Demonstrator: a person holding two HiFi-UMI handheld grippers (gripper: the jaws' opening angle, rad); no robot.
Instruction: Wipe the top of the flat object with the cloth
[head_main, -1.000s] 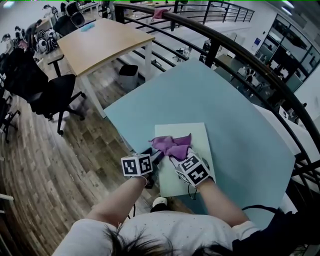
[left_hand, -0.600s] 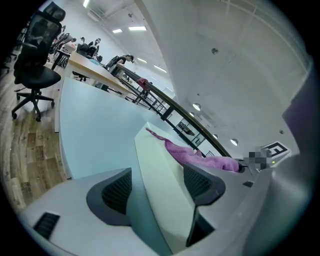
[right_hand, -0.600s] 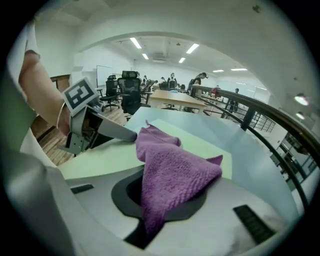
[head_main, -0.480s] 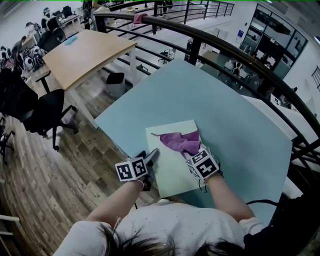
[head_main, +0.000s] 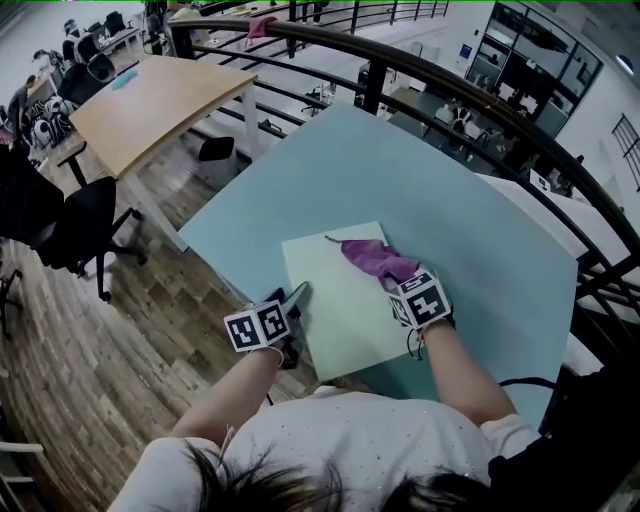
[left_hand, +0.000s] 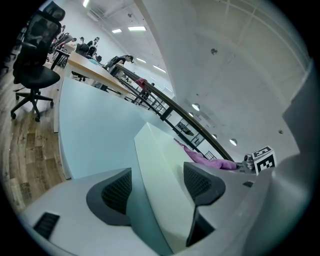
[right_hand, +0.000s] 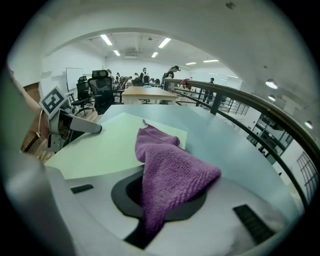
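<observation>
As right claw (right_hand: 161, 201) grips cloth (right_hand: 172, 167) on board (head_main: 340, 305), railing (head_main: 452, 97) borders table (head_main: 480, 235).

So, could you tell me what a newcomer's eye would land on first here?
The purple cloth, pinched in the right gripper and trailing over the far right corner of the pale green board. That board lies flat on the light blue table, with the left gripper gripping its left edge.

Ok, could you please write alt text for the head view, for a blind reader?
The right gripper holds a purple cloth down on a pale green board lying on a light blue table. The left gripper holds the board's near left edge.
</observation>
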